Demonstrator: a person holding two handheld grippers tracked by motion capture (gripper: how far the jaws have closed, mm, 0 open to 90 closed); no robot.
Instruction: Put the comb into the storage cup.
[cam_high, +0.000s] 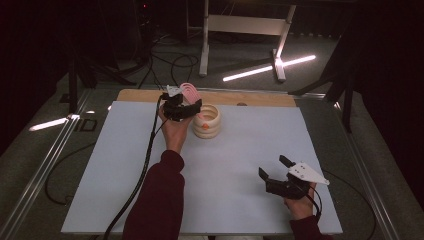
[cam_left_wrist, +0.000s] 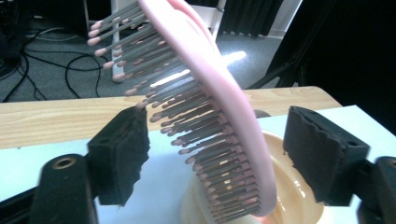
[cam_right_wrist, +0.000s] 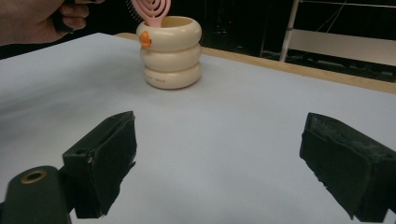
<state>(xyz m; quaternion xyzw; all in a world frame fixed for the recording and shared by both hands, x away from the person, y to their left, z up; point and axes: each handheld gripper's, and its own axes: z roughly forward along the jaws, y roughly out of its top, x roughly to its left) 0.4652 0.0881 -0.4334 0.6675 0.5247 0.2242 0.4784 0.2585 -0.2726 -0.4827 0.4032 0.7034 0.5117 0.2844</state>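
Note:
A pink hairbrush (cam_high: 189, 91) stands tilted, its lower end inside a cream ribbed cup (cam_high: 206, 121) at the back of the table. My left gripper (cam_high: 182, 107) sits just left of the cup and is open. In the left gripper view the brush (cam_left_wrist: 219, 107) leans between the two pads with its grey bristles toward the left pad; the right pad is clear of it, above the cup (cam_left_wrist: 299, 200). My right gripper (cam_high: 272, 167) rests open near the front right, nothing between its jaws. From the right gripper view (cam_right_wrist: 219, 158) the cup (cam_right_wrist: 170, 51) and brush (cam_right_wrist: 150, 11) stand far off.
A white sheet (cam_high: 225, 190) covers the table, with a wooden strip (cam_high: 260, 99) along the far edge. A black cable (cam_high: 145, 160) trails from the left gripper down the left side. A white stand (cam_high: 245, 25) and floor cables lie beyond the table.

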